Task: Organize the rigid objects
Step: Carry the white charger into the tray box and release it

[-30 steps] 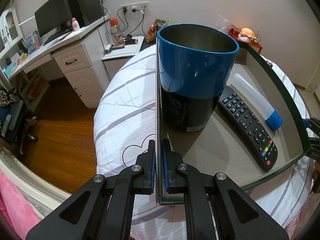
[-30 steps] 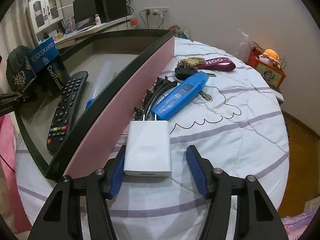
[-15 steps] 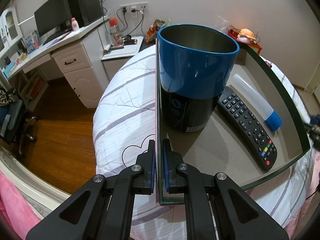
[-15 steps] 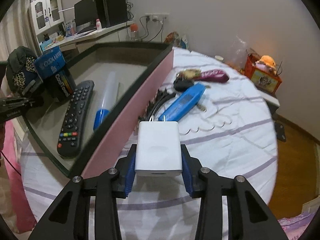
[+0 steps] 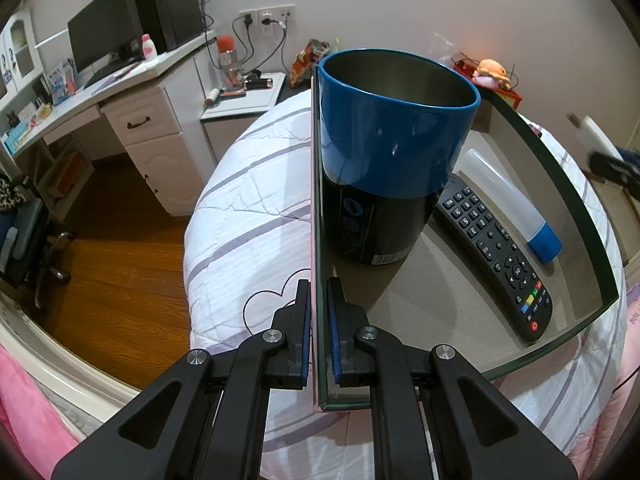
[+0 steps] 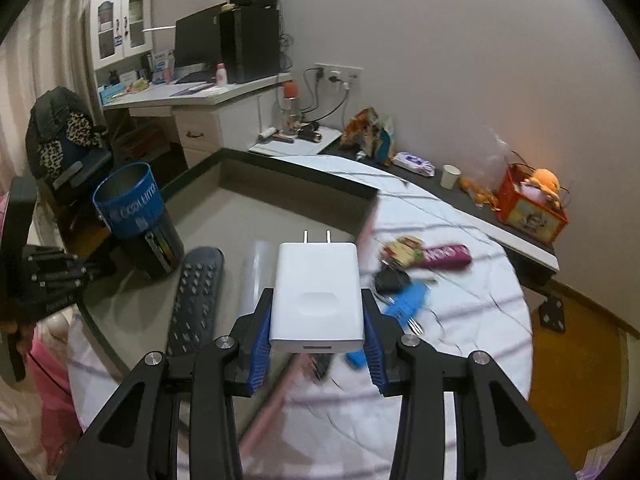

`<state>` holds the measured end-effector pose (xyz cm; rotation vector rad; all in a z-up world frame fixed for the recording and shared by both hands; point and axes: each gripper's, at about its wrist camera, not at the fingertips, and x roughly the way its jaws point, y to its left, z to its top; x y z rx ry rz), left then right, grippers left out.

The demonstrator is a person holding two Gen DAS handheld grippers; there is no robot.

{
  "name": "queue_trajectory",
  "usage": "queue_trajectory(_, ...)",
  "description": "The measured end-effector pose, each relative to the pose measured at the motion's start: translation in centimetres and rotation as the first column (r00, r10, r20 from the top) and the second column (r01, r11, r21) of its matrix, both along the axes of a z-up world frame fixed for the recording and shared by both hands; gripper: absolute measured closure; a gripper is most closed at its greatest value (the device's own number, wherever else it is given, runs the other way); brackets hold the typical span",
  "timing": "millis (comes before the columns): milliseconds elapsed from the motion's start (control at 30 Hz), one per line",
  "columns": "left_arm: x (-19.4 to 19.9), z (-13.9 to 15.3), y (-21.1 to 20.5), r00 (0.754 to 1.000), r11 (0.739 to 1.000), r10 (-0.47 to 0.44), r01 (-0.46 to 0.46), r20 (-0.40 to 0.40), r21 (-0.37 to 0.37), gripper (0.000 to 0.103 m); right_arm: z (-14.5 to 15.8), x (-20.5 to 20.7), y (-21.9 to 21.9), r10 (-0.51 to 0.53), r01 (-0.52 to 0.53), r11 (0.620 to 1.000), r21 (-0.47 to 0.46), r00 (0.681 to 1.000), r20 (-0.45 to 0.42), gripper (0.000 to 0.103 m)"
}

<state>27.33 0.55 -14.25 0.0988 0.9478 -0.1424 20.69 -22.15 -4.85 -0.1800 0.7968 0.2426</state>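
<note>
My left gripper is shut on the near side wall of the shallow box, which lies on the bed. In the box stand a blue and black cup, a black remote and a clear tube with a blue cap. My right gripper is shut on a white charger plug and holds it in the air above the box's pink wall. The cup and remote show below left. The charger also shows blurred at the right edge of the left wrist view.
On the bedspread right of the box lie a blue flat case, keys with a purple tag and a black comb-like piece. A desk and nightstand stand beyond the bed. A red toy box sits on a ledge.
My right gripper closed on the white charger, lifted it off the bed and carried it up and left over the box wall. My left gripper stayed clamped on the box.
</note>
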Motion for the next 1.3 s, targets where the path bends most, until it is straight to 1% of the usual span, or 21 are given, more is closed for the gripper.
queue_trajectory(233, 0.1, -0.1, 0.1, 1.0, 1.0, -0.006, 0.006, -0.004, -0.006, 0.094, -1.5, 4.4, 2.9, 0.037, -0.038, 0.999, -0.014, 0.998, -0.057, 0.062)
queue_trajectory(367, 0.2, -0.1, 0.1, 1.0, 1.0, -0.01, 0.01, -0.005, -0.007, 0.094, -2.4, 6.5, 3.9, 0.029, -0.032, 0.999, -0.032, 0.995, -0.094, 0.062)
queue_trajectory(600, 0.3, -0.2, 0.3, 1.0, 1.0, -0.016, 0.016, -0.002, -0.005, 0.094, -4.1, 8.7, 4.6, 0.024, -0.035, 0.997, -0.067, 0.987, -0.157, 0.062)
queue_trajectory(767, 0.3, -0.2, 0.3, 1.0, 1.0, -0.02, 0.02, -0.002, -0.005, 0.093, -5.1, 9.7, 4.5, -0.001, -0.019, 0.995, -0.098, 0.98, -0.197, 0.062)
queue_trajectory(1033, 0.3, -0.2, 0.3, 1.0, 1.0, -0.02, 0.02, 0.0, -0.002, 0.094, -5.7, 10.3, 4.3, -0.011, -0.014, 0.994, -0.107, 0.974, -0.227, 0.062)
queue_trajectory(1233, 0.2, -0.1, 0.3, 1.0, 1.0, -0.019, 0.019, -0.001, -0.001, 0.094, -5.0, 10.0, 4.5, -0.008, -0.012, 0.994, -0.109, 0.982, -0.187, 0.059)
queue_trajectory(1300, 0.2, -0.1, 0.3, 1.0, 1.0, -0.019, 0.019, -0.002, -0.004, 0.094, -4.3, 9.5, 4.5, -0.003, -0.014, 0.995, -0.101, 0.986, -0.169, 0.054)
